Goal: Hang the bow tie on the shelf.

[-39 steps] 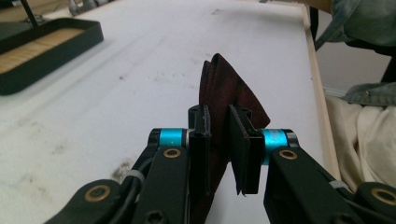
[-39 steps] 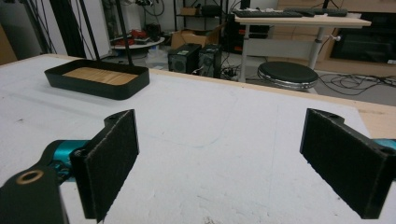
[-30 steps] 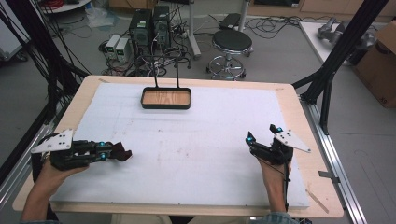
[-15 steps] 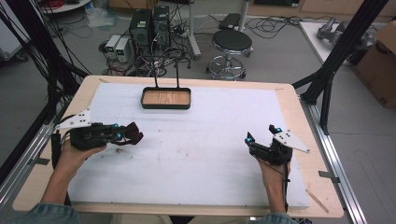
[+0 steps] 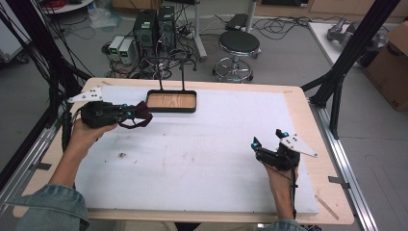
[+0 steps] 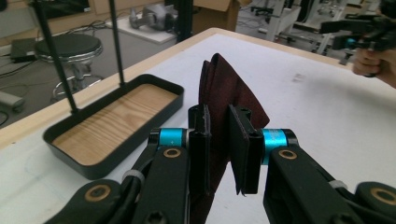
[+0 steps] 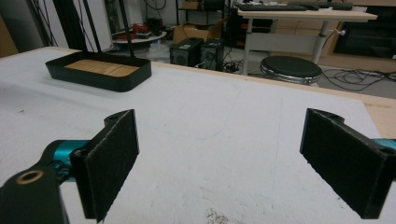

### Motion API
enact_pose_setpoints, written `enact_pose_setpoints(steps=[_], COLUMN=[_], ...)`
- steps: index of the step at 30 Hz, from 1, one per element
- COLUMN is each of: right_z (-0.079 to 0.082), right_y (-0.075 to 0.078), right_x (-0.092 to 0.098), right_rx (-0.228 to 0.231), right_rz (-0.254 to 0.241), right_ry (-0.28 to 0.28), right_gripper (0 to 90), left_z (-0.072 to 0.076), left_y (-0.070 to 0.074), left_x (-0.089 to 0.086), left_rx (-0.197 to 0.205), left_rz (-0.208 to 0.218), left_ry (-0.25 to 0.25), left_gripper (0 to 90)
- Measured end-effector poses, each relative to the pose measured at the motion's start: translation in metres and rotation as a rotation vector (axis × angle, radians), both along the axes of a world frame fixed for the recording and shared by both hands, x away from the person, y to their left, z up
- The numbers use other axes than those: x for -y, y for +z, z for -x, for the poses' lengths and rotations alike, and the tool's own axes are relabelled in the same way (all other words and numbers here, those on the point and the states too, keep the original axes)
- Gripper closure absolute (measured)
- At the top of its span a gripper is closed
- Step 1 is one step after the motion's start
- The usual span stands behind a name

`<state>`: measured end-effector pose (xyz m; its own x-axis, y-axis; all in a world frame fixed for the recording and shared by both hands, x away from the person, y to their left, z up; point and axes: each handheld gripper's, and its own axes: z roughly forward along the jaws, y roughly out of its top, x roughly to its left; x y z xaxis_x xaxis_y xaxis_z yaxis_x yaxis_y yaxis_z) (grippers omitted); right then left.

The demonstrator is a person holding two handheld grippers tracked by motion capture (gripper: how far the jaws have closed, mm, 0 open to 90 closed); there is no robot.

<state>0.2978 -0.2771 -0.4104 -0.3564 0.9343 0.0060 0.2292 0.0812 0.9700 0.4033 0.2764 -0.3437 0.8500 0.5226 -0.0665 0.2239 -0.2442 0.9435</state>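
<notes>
Maroon cloth (image 6: 224, 88) is clamped between the closed jaws of the left gripper (image 5: 137, 113), held above the white table (image 5: 216, 144) at about ten o'clock, just beside the black wooden-bottomed tray (image 5: 172, 101). At four o'clock, the right gripper (image 5: 260, 147) rests with its jaws spread wide apart.

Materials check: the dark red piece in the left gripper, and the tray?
Dark red piece: looks like thin cloth or felt, matte and folded, hanging limp between the left gripper's jaws. Tray: black rim with a slight sheen, likely painted metal or plastic; its floor shows light wood grain, real wood or a print, hard to tell.
</notes>
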Motion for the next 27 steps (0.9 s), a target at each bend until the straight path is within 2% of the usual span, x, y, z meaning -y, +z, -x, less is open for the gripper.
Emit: enact_pose_setpoints(steps=[5, 9, 13, 20, 27], right_z=[0.0, 0.0, 0.001, 0.003, 0.003], right_y=[0.0, -0.001, 0.0, 0.001, 0.0], right_x=[0.0, 0.001, 0.001, 0.001, -0.001], right_rx=[0.001, -0.001, -0.001, 0.004, 0.0], right_rz=[-0.002, -0.007, -0.012, -0.012, -0.011], right_ry=[0.001, 0.001, 0.002, 0.004, 0.009], right_gripper=[10.6, 10.6, 10.7, 10.7, 10.7], left_z=[-0.02, -0.033, -0.049, -0.064, -0.073], left_y=[0.009, 0.019, 0.029, 0.037, 0.038], left_x=[0.003, 0.008, 0.012, 0.012, 0.015], left_rx=[-0.005, 0.013, 0.03, 0.039, 0.045], left_rz=[-0.015, -0.018, -0.027, -0.016, -0.016], left_ry=[0.039, 0.047, 0.083, 0.109, 0.145], left_gripper=[78.4, 78.4, 78.4, 78.4, 78.4])
